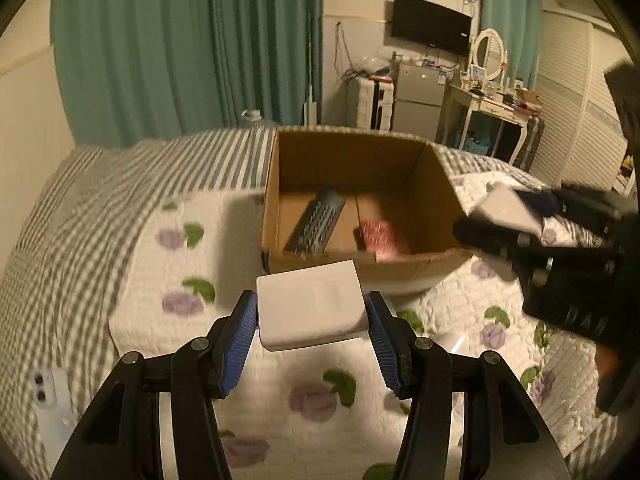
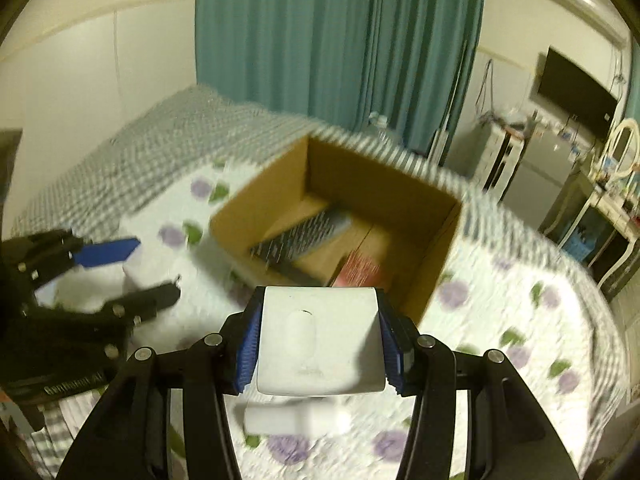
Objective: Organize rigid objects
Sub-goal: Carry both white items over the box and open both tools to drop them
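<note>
Both grippers are up over the quilt [image 1: 280, 380] right now. Left gripper [image 1: 311, 312] is pinching a white block [image 1: 310, 308] just short of the box [image 1: 360, 264]. Right gripper [image 2: 318, 334] is clamped on a white case [image 2: 318, 348], also just short of it. Inside the box: a remote [image 1: 318, 222] and a red pack [image 1: 378, 234].

I can't read the red pack [image 1: 380, 236] in the box [image 1: 434, 172], too blurred; white obj [image 2: 296, 420] under my right gripper [image 2: 318, 344] is smeared, can't ID; phone [image 1: 50, 398] partly cut off
</note>
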`<state>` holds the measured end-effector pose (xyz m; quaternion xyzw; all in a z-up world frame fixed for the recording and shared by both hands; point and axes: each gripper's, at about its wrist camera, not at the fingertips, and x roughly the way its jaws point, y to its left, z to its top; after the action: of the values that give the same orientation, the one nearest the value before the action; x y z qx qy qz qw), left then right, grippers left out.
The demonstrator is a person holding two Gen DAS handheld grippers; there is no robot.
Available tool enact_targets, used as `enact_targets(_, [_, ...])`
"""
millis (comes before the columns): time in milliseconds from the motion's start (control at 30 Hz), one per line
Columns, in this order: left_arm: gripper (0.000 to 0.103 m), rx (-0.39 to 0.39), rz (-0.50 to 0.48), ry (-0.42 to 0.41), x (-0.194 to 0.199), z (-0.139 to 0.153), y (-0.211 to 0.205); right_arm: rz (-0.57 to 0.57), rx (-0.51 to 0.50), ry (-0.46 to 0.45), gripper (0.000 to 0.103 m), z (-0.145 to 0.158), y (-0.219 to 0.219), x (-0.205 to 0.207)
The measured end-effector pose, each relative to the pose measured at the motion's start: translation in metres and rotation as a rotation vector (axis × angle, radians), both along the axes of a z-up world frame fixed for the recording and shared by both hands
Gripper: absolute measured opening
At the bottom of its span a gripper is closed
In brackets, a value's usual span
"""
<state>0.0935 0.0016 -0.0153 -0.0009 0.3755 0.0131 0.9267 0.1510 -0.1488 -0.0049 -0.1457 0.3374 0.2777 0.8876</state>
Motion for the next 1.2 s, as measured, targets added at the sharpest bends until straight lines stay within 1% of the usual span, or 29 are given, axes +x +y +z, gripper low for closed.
enact_targets(100, [0.056,0.000,-0.017,-0.025,0.019,0.014,0.000,-0.011,0.022,-0.048,0.050,0.024,0.003,0.016])
enact_targets(167, [0.056,-0.015,-0.022,-0.034,0.040,0.018,0.002,-0.015,0.039,-0.075,0.050,0.036,0.005,0.032])
enact_targets(300, [0.056,-0.007,-0.029,-0.036,0.076,0.018,0.002,-0.019,0.059,-0.100,0.050,0.044,0.009,0.064])
enact_targets(400, [0.056,-0.029,-0.045,-0.030,0.106,0.013,0.000,-0.032,0.069,-0.110,0.050,0.039,0.013,0.090])
enact_targets(533, [0.056,0.005,-0.059,-0.005,0.144,-0.006,-0.011,-0.048,0.087,-0.093,0.050,0.023,0.007,0.113])
enact_targets(600, [0.056,0.005,-0.070,0.009,0.157,-0.016,-0.015,-0.062,0.089,-0.075,0.050,0.012,0.004,0.124])
enact_targets(700, [0.056,0.008,-0.078,0.030,0.168,-0.030,-0.019,-0.073,0.087,-0.049,0.050,-0.002,-0.001,0.137])
enact_targets(800, [0.056,0.014,-0.074,0.039,0.175,-0.041,-0.020,-0.080,0.083,-0.036,0.050,-0.009,-0.002,0.144])
enact_targets(900, [0.058,0.015,-0.051,0.041,0.176,-0.049,-0.018,-0.079,0.083,-0.034,0.050,-0.013,0.000,0.146])
enact_targets(933, [0.058,0.022,-0.027,0.036,0.175,-0.050,-0.016,-0.079,0.082,-0.031,0.050,-0.015,0.001,0.146])
enact_targets(1033, [0.061,0.017,-0.001,0.005,0.169,-0.043,-0.011,-0.084,0.077,-0.024,0.050,-0.018,0.002,0.146])
enact_targets(1100, [0.061,0.007,0.007,0.009,0.166,-0.039,-0.007,-0.090,0.076,-0.020,0.050,-0.019,0.001,0.146])
enact_targets(1200, [0.062,0.017,0.019,0.001,0.159,-0.030,-0.002,-0.097,0.077,-0.015,0.050,-0.020,0.000,0.148])
